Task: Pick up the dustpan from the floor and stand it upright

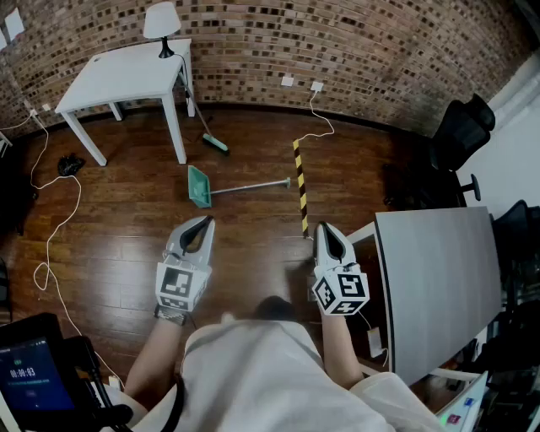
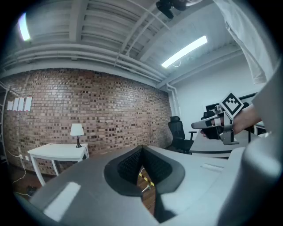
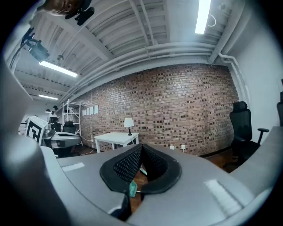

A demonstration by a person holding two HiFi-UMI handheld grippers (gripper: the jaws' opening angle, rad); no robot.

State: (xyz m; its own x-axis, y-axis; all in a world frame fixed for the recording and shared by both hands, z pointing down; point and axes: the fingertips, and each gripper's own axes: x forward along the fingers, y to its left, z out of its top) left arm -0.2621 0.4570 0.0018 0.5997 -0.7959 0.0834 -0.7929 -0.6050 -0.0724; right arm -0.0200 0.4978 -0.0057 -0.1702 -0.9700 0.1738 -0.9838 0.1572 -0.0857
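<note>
The green dustpan point(image 1: 199, 186) lies flat on the wooden floor, its long grey handle point(image 1: 253, 186) pointing right. A sliver of the pan point(image 3: 133, 189) shows between the jaws in the right gripper view. The handle's end point(image 2: 145, 188) shows in the left gripper view. My left gripper point(image 1: 205, 222) hovers above the floor on the near side of the pan, shut and empty, held about level. My right gripper point(image 1: 324, 228) is to the right at the same distance, also shut with nothing in it. Neither touches the dustpan.
A green-headed broom point(image 1: 215, 143) leans by the white table point(image 1: 126, 72), which carries a lamp point(image 1: 162, 21). A yellow-black tape strip point(image 1: 299, 186) runs past the handle's end. A grey desk point(image 1: 439, 278) and black chair point(image 1: 460, 135) stand at right; white cables point(image 1: 51, 228) trail at left.
</note>
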